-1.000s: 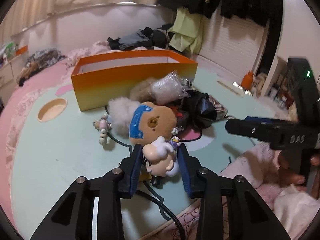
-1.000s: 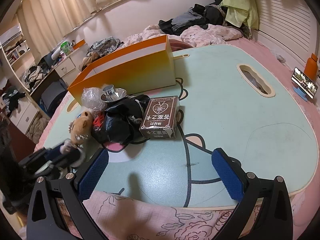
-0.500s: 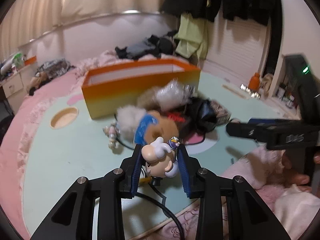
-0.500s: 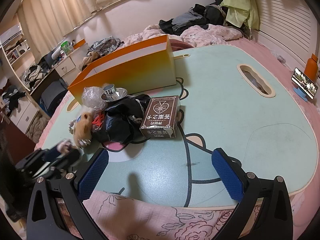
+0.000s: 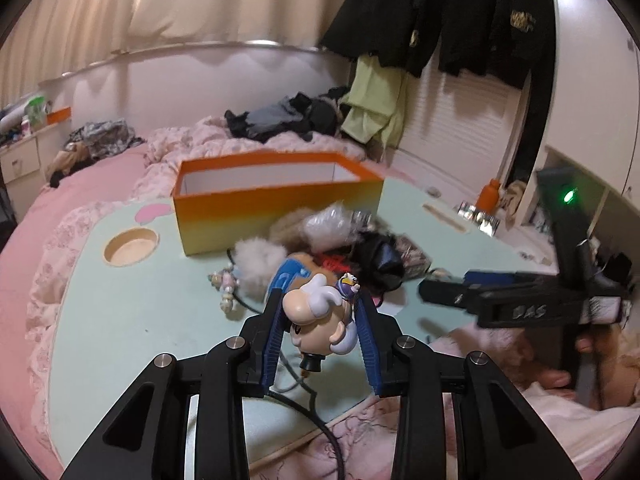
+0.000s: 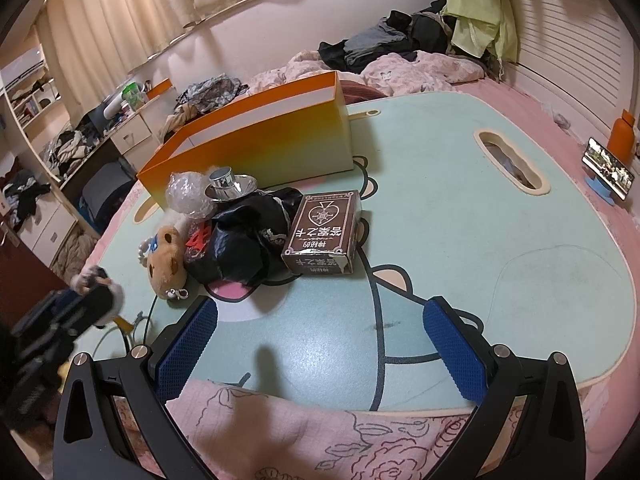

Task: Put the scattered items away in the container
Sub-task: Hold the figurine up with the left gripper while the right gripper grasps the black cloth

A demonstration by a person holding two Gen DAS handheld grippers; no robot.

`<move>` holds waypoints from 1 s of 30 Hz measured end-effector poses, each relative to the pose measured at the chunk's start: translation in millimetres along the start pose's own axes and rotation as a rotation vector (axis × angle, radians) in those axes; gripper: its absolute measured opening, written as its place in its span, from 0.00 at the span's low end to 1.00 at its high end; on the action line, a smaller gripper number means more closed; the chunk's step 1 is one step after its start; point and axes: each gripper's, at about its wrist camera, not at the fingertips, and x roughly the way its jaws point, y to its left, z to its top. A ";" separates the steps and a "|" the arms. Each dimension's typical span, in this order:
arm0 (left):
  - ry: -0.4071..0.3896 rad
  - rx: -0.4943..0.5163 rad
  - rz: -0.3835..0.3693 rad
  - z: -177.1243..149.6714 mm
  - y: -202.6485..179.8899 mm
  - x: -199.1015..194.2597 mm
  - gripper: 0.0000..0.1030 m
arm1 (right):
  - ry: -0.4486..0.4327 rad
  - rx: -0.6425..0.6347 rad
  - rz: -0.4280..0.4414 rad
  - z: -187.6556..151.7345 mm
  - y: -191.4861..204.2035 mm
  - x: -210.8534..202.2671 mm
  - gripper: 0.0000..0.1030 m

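We have the left gripper (image 5: 320, 316) clamped on a smooth, round-headed plastic figure (image 5: 320, 320), held above the mint board (image 5: 140, 320). Our right gripper (image 6: 320, 344) hangs with jaws wide and bare. The orange cardboard box (image 5: 280, 216) is rectangular with white inner walls; what little of its inside we see is bare. Beside it lie a fuzzy plush (image 6: 166, 256), crinkled black bag (image 6: 240, 248) and card box (image 6: 324, 232).

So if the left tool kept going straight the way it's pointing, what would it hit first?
The left tool, shut on a small figure, points slightly down toward the pile. Straight ahead it would probably meet the bear plush first, with the orange box beyond. Depth is hard to judge here.
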 end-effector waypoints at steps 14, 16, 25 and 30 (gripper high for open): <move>-0.106 -0.089 0.033 16.6 32.5 -32.5 0.32 | -0.066 -0.076 0.023 2.9 16.8 -11.7 0.87; -0.096 -0.100 0.036 15.0 35.8 -29.6 0.32 | -0.073 -0.098 0.035 7.2 22.0 -12.6 0.73; -0.074 -0.099 0.022 10.4 35.5 -21.2 0.32 | -0.078 -0.222 0.049 27.4 57.6 4.4 0.58; -0.066 -0.095 0.026 8.5 33.3 -19.7 0.32 | 0.006 -0.211 0.059 26.6 53.3 25.3 0.17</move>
